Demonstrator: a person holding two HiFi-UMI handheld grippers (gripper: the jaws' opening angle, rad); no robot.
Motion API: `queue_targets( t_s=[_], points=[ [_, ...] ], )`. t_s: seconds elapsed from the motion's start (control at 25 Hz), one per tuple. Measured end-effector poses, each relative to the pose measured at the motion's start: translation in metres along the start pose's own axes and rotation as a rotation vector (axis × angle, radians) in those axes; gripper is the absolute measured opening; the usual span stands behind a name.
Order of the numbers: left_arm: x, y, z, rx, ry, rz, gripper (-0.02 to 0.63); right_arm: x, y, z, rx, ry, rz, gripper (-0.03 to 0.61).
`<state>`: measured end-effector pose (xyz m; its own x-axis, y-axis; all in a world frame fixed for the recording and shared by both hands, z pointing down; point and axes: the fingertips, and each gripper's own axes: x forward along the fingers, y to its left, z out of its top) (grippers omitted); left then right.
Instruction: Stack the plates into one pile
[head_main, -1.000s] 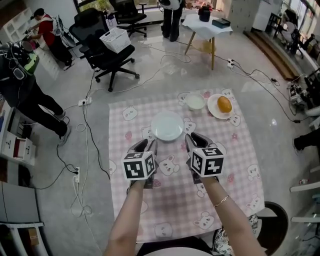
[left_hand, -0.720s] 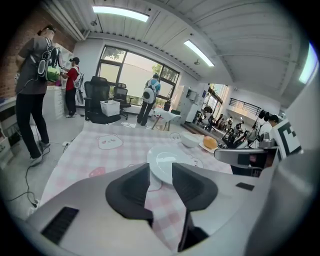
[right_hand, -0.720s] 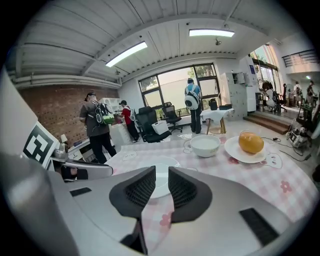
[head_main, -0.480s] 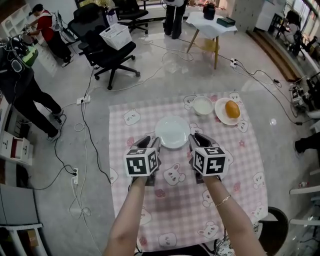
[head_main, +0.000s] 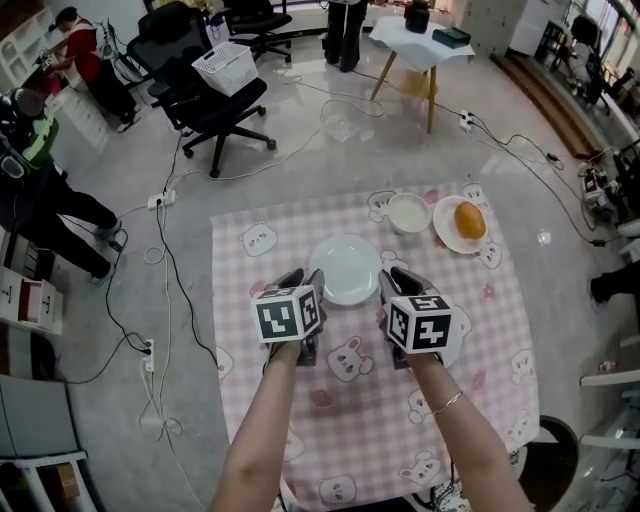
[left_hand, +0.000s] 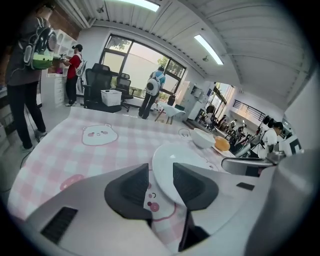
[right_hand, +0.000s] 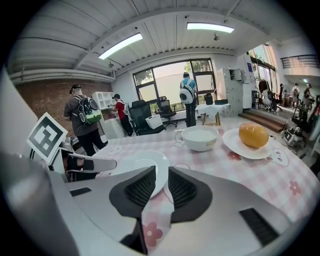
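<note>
One white plate lies empty in the middle of the pink checked tablecloth. My left gripper is at its left rim and my right gripper at its right rim. In the left gripper view the plate shows just past the jaws; the left gripper is opening, and its pads do not press on the rim. In the right gripper view the plate reaches the tips of the right gripper, whose narrow gap shows only cloth. A second plate carries an orange.
A white bowl stands between the two plates at the far side of the table. Beyond the table are cables on the floor, an office chair, a small white table and people standing at the left.
Both grippers have moved forward and down, closing in on the middle plate's left and right rims. The left jaws stand a little wider.
</note>
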<state>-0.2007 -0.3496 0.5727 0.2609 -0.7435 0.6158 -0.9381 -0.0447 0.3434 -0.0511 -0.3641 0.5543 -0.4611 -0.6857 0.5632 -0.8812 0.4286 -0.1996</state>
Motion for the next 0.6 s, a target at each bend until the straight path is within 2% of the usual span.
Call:
queue_targets(
  t_s=[0.16,0.36,0.6],
  points=[
    [0.005,-0.001,-0.003,0.036,0.042,0.026,0.166,0.003,-0.002,-0.001,0.002,0.006,-0.011,0.086],
    [0.017,-0.008,-0.014,0.136,0.121,0.078,0.158,0.004,-0.007,-0.002,0.002,0.010,-0.019,0.086],
    [0.011,-0.004,-0.014,0.118,0.147,0.048,0.149,0.004,0.002,-0.002,-0.009,0.022,-0.021,0.086]
  ],
)
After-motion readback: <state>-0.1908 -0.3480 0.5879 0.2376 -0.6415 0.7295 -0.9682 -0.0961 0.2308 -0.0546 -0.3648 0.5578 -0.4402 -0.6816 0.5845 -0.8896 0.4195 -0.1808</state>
